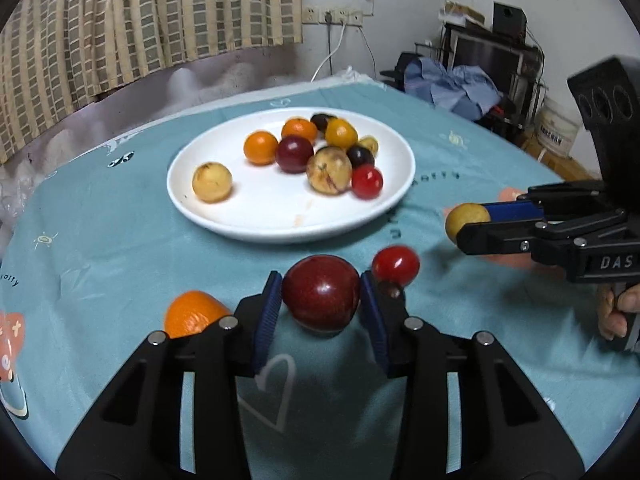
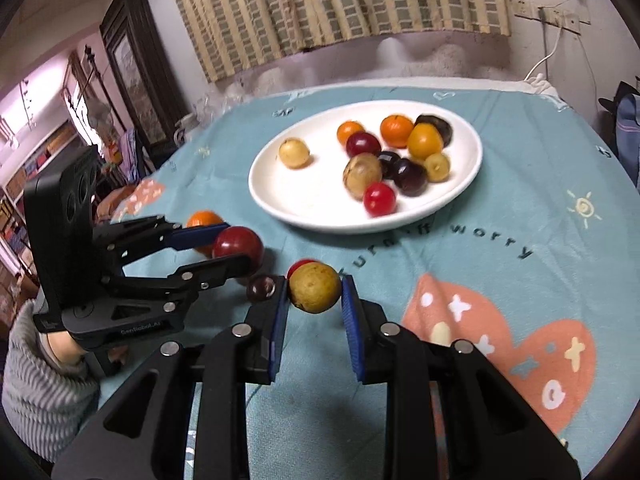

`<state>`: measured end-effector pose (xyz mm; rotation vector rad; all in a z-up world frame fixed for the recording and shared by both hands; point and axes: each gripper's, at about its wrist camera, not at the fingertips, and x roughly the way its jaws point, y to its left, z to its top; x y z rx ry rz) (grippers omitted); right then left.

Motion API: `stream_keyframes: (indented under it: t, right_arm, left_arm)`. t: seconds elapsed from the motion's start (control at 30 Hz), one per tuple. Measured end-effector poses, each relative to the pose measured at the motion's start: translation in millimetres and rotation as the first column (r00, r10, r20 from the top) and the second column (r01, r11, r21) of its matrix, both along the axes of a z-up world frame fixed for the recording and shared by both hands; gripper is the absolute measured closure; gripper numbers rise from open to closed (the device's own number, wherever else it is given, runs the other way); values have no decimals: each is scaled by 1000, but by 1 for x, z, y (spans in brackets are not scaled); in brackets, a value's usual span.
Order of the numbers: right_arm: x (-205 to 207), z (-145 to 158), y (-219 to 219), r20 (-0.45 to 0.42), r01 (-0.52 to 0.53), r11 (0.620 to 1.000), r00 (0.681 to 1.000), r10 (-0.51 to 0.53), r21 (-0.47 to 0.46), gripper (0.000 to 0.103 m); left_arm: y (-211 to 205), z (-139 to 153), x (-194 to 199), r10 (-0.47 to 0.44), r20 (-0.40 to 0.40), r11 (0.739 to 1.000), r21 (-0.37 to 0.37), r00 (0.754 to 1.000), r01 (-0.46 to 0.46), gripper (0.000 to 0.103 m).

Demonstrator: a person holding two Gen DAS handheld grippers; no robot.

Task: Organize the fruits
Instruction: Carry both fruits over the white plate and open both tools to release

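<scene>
My left gripper [image 1: 321, 300] is shut on a dark red plum [image 1: 321, 297], held just above the teal cloth; both show in the right wrist view, the gripper [image 2: 236, 250] around the plum [image 2: 237, 245]. My right gripper [image 2: 314, 294] is shut on a yellow round fruit [image 2: 315, 287], which also shows at the right of the left wrist view [image 1: 466, 220] in that gripper [image 1: 472, 222]. A white plate [image 1: 256, 216] [image 2: 460, 184] with several fruits sits beyond both. On the cloth lie a red cherry tomato [image 1: 396, 266], an orange [image 1: 192, 318] [image 2: 204, 219] and a small dark fruit [image 2: 260, 288].
The round table carries a teal printed cloth [image 1: 100, 248] [image 2: 520, 208]. A checked curtain [image 1: 140, 12] hangs behind it. Clothes and a shelf [image 1: 472, 80] stand at the far right, and a dark cabinet [image 2: 136, 60] at the far left.
</scene>
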<state>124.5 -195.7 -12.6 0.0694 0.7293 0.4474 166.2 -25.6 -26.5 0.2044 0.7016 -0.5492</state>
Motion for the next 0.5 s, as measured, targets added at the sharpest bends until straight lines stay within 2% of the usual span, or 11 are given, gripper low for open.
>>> stream_keyframes:
  t: [0.13, 0.23, 0.3, 0.37, 0.4, 0.43, 0.5]
  right_arm:
    - [20, 18, 0, 47, 36, 999, 998, -36, -3, 76]
    - [50, 22, 6, 51, 54, 998, 997, -53, -16, 76]
    - [69, 18, 7, 38, 78, 997, 996, -77, -23, 73]
    - [72, 17, -3, 30, 110, 993, 993, -112, 43, 72]
    - [69, 16, -10, 29, 109, 990, 993, -112, 92, 54]
    - [68, 16, -12, 30, 110, 989, 993, -113, 99, 41]
    - [59, 21, -20, 55, 120, 987, 990, -126, 109, 38]
  left_arm:
    - [0, 21, 17, 25, 26, 998, -66, 999, -24, 62]
    - [-11, 28, 37, 35, 40, 997, -64, 999, -32, 62]
    - [-17, 26, 50, 85, 49, 995, -61, 995, -82, 58]
    - [-16, 26, 50, 88, 47, 990, -111, 995, -82, 30]
    - [-15, 27, 43, 96, 80, 990, -111, 992, -87, 27]
    - [-15, 27, 40, 94, 91, 992, -96, 991, -85, 26]
    - [-14, 27, 32, 107, 103, 993, -66, 989, -101, 26]
